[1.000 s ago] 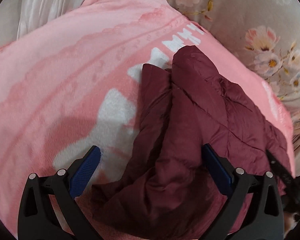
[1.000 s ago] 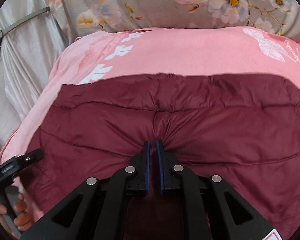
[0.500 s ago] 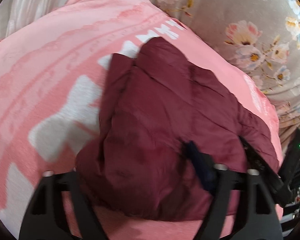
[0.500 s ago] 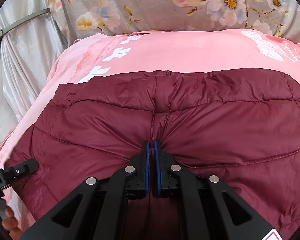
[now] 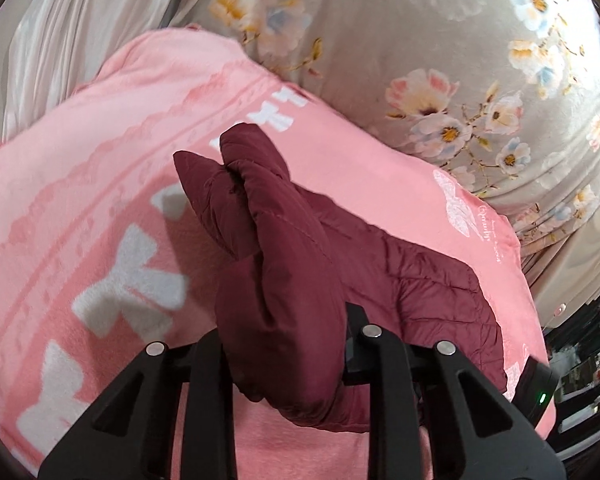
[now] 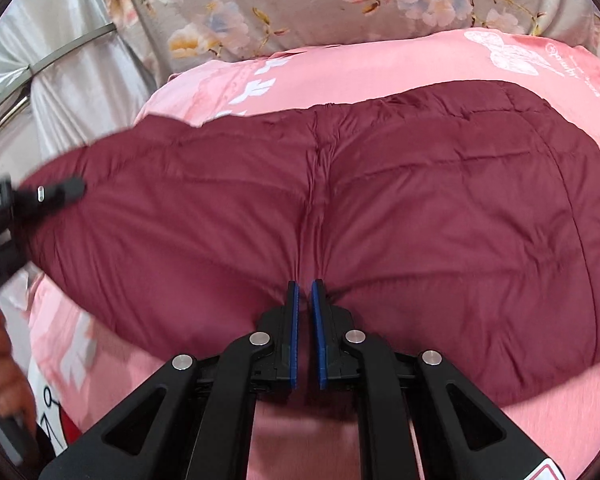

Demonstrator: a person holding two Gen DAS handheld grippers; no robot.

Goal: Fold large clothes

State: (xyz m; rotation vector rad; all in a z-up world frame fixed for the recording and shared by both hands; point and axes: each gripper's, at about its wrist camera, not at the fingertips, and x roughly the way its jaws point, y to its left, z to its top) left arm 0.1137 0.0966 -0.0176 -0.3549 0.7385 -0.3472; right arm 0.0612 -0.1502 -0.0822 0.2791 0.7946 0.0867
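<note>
While you are working on the big pink blanket, one dark red puffy jacket is lying on top of it, spread wide but bunched up, so I am thinking the folding is only partly done. You are holding it from two sides, and one end is standing up in a lump in the left view. I am guessing you are still needing to lay that end flat, bring the sides in and press it into a neat pile.

Counting from big to small: one flowery grey sheet is sitting behind the blanket, one pink blanket is under everything, one jacket is on it, and two grippers are working.

Your right gripper is squeezing its blue pads nearly together on a pinch of jacket at the near edge. Your left gripper is clamping a thick fold of the jacket, which is covering its tips, so I am judging that grip from how the fold is bulging between the black arms
</note>
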